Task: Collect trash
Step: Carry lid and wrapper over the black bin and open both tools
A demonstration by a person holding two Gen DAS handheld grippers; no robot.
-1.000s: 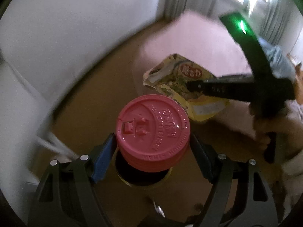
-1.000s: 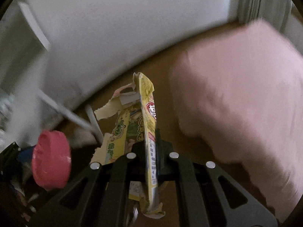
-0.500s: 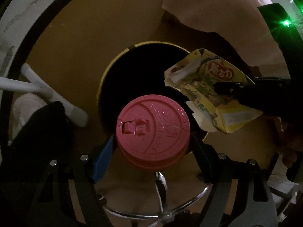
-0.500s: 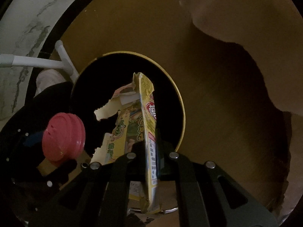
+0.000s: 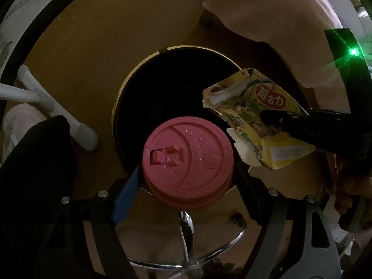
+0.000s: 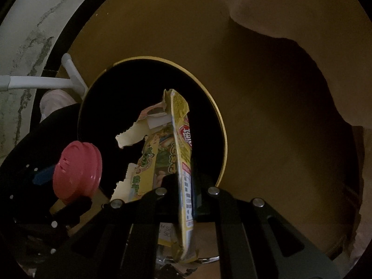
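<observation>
A paper cup with a pink lid [image 5: 187, 159] sits clamped between the fingers of my left gripper [image 5: 187, 176], which points almost straight down. Right below it is a round black bin [image 5: 172, 93] with a thin gold rim. My right gripper [image 6: 184, 186] is shut on a torn yellow snack box [image 6: 179, 144], holding it edge-on over the same bin [image 6: 148, 88]. In the left wrist view the snack box [image 5: 255, 116] hangs at the bin's right rim, pinched by the right gripper's black fingers [image 5: 290, 121]. The pink lid [image 6: 76, 169] shows at the left of the right wrist view.
The bin stands on a brown floor. A pink cushion or cloth [image 5: 267, 7] lies beyond it at the upper right. White tube legs [image 5: 46, 97] cross at the left, near a person's light shoe [image 5: 16, 121] and dark trouser leg. A chrome chair base [image 5: 186, 244] sits below.
Both grippers have dropped and tipped downward, from facing the wall and pink cushion to hanging over the black bin. Over the last half second they barely moved. Both grips are unchanged.
</observation>
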